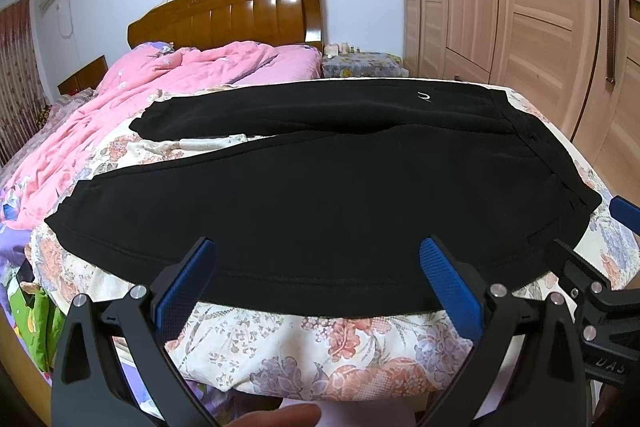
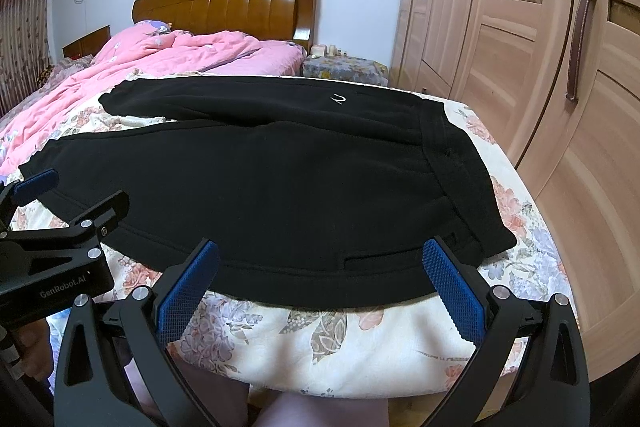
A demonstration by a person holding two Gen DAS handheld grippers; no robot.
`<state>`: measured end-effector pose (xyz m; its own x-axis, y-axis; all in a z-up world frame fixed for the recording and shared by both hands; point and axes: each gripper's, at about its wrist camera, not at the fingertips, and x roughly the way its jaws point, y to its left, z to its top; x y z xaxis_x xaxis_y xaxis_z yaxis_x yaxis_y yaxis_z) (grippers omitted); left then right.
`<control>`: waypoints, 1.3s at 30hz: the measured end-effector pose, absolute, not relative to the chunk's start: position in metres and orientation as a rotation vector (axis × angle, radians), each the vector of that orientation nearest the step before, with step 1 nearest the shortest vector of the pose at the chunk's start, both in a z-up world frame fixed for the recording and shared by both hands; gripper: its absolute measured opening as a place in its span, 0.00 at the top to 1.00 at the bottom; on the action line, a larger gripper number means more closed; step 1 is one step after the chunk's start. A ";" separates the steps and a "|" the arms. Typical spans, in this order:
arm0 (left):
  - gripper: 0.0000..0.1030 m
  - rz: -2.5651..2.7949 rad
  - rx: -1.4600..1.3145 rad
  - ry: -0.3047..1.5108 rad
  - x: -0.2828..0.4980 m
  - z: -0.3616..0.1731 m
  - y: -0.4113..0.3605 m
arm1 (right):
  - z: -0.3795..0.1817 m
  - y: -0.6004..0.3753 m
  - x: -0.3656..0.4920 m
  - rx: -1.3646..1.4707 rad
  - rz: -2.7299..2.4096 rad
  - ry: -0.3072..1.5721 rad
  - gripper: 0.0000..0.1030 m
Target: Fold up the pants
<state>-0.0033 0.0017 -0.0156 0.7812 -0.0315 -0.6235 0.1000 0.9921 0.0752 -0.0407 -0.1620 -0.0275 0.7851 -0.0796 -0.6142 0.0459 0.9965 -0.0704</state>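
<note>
On the floral bedspread [image 1: 320, 343] black pants [image 1: 320, 211] lie flat; left gripper [image 1: 316, 247] and right gripper [image 2: 320, 251] apparently gape, empty.

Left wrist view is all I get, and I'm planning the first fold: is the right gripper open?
Observer: Yes. The right gripper is wide open and holds nothing, at the near edge of the pants.
Operator: Where along that edge?
Observer: Toward the waistband end; its right finger is just short of the waistband corner.
Operator: Anything in the fabric there?
Observer: A pocket slit lies close to the edge, between the two fingers.
</note>
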 end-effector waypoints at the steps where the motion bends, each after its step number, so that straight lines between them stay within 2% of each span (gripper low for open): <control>1: 0.01 -0.072 0.105 0.673 -0.003 -0.016 0.002 | -0.028 -0.162 -0.041 -0.054 -0.068 0.665 0.04; 26: 0.01 -0.131 0.111 0.692 0.004 -0.016 0.006 | -0.023 -0.180 -0.027 -0.041 -0.082 0.670 0.04; 36: 0.01 -0.093 0.220 0.727 0.039 -0.008 -0.007 | -0.012 -0.224 0.030 0.018 -0.106 0.691 0.04; 39: 0.01 -0.098 0.204 0.803 0.065 -0.008 -0.003 | -0.007 -0.235 0.049 0.047 -0.098 0.700 0.04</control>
